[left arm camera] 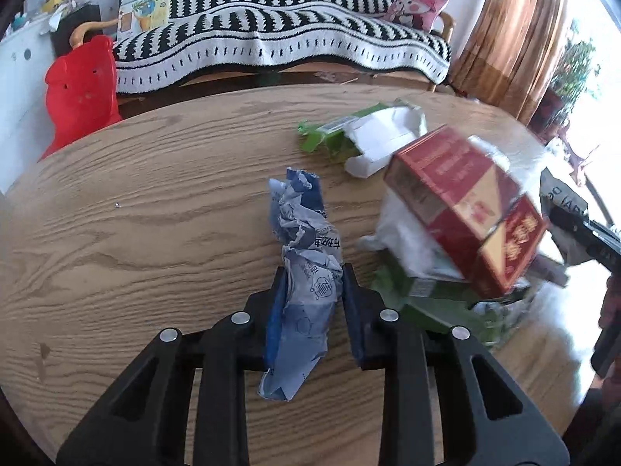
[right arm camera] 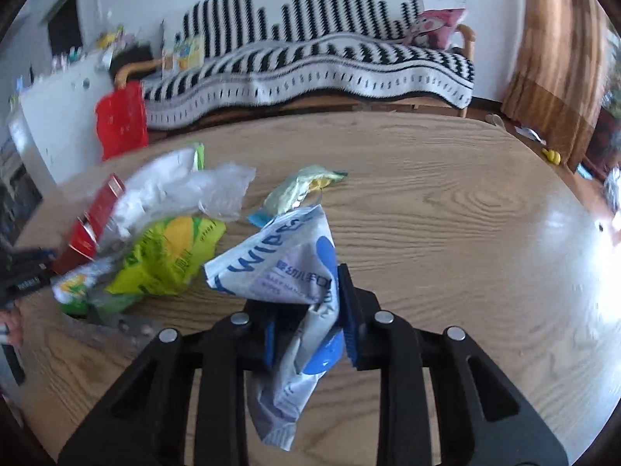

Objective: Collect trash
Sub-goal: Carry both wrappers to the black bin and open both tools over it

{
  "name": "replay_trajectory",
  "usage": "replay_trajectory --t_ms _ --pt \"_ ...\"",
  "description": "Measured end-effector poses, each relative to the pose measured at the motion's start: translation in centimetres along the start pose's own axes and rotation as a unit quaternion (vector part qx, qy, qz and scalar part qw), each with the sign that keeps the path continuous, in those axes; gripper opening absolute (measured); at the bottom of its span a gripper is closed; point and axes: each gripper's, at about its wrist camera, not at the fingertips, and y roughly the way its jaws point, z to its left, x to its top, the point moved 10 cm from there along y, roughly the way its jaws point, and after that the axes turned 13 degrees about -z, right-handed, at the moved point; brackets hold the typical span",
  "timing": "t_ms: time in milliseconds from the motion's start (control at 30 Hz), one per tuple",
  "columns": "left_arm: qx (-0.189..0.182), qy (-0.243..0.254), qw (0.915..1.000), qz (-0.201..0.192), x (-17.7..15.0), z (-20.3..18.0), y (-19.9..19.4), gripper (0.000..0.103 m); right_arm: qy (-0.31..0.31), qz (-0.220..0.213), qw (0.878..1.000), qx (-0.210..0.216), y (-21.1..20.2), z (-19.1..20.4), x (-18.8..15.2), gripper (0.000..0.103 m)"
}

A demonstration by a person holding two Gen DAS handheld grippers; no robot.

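My left gripper (left arm camera: 310, 291) is shut on a crumpled blue and white wrapper (left arm camera: 302, 272), held above the wooden table (left arm camera: 155, 213). To its right lies a heap of trash: a red box (left arm camera: 465, 209), a green pack (left arm camera: 333, 132) and white plastic (left arm camera: 403, 233). My right gripper (right arm camera: 306, 303) is shut on a white and blue wipes packet (right arm camera: 287, 256). To its left in the right wrist view lie a yellow-green bag (right arm camera: 170, 252), clear plastic (right arm camera: 194, 190) and the red box (right arm camera: 93, 221). A pale yellow wrapper (right arm camera: 299, 190) lies beyond the packet.
A sofa with a black and white striped blanket (left arm camera: 279, 42) stands behind the table. A red plastic stool (left arm camera: 81, 93) is at the table's far left. A brown curtain (left arm camera: 508, 31) hangs at the right. The other gripper's black body (left arm camera: 594, 240) shows at the right edge.
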Motion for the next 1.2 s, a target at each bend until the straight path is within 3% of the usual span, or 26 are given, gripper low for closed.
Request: replay_trajectory --t_ms 133,1000,1200 --pt "-0.001 -0.006 0.9999 -0.011 0.2 -0.3 -0.7 0.027 0.033 -0.006 0.999 0.014 -1.0 0.5 -0.6 0.026" --pt "0.011 -0.013 0.9997 -0.017 0.6 1.0 -1.7 0.028 0.035 0.041 0.999 0.001 1.3 0.5 -2.3 0.026" --pt "0.033 -0.001 0.9992 -0.023 0.9 2.0 -2.2 0.028 0.021 0.034 0.999 -0.009 1.0 0.7 -2.2 0.025"
